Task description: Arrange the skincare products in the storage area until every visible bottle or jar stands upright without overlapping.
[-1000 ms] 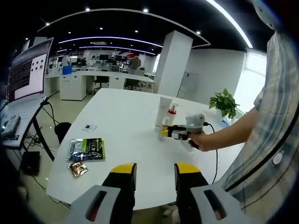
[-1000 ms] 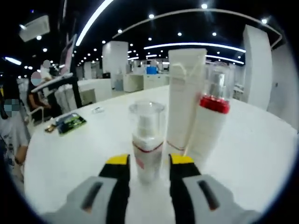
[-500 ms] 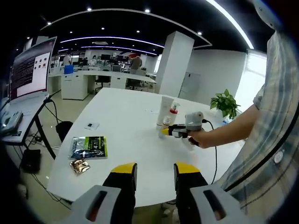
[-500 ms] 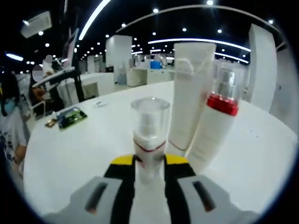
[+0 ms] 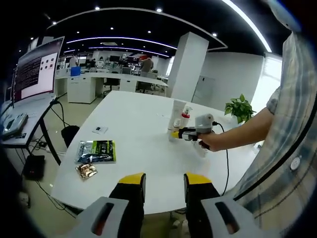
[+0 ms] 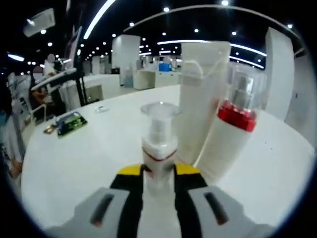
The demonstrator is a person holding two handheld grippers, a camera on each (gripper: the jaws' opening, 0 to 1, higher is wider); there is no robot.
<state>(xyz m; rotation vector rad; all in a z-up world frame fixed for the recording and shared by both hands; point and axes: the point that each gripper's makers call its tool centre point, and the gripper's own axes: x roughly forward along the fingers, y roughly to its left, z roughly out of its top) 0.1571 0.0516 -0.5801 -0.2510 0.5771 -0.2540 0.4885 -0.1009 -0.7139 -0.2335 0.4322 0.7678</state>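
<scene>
Since a second ago the right gripper [image 6: 158, 173] has closed its yellow-tipped jaws on the small clear-capped pump bottle [image 6: 158, 148], which stands upright on the white round table [image 6: 74, 158]. Just behind it stand the tall white tube [image 6: 200, 94] and the red-collared white pump bottle [image 6: 233, 134]. A careless swing could knock either neighbour over. The left gripper [image 5: 161, 181] hangs with jaws parted, well off the table edge. Around is an open office with ceiling lights.
</scene>
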